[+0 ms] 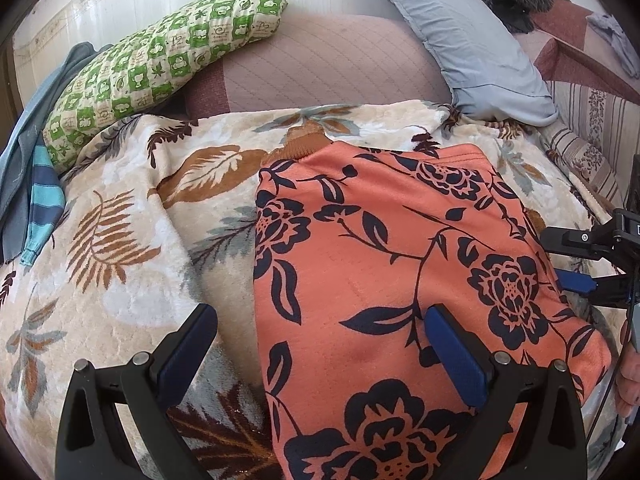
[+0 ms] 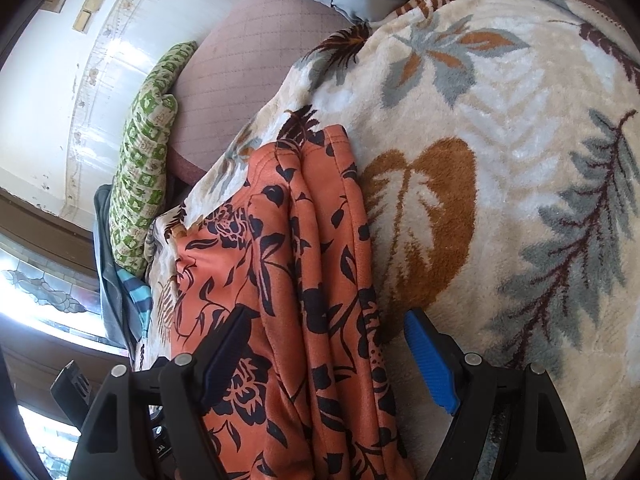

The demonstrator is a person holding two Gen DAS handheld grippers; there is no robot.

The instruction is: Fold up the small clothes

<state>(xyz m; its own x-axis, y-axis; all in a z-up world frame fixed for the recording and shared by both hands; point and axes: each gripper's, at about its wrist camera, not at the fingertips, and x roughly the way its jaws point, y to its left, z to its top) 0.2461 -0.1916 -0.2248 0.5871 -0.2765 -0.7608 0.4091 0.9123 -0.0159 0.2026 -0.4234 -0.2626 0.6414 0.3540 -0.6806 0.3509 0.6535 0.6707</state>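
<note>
The orange floral garment (image 1: pixel 400 264) lies on the leaf-patterned blanket (image 1: pixel 132 240), already doubled over: in the right wrist view I count several stacked edges along its side. My left gripper (image 1: pixel 320 344) hangs over its near end with fingers spread wide, holding nothing; one finger sits above the cloth, the other above the blanket. My right gripper (image 2: pixel 332 344) is likewise spread and empty, straddling the layered edge. I judge the main risk is pinching only the top layer, so the fold peels apart when I lift. The plush blanket could also get caught in a low grab. The green checked pillow (image 1: pixel 160 64) and grey pillow (image 1: pixel 464 40) sit well apart, so they pose no trouble.
</note>
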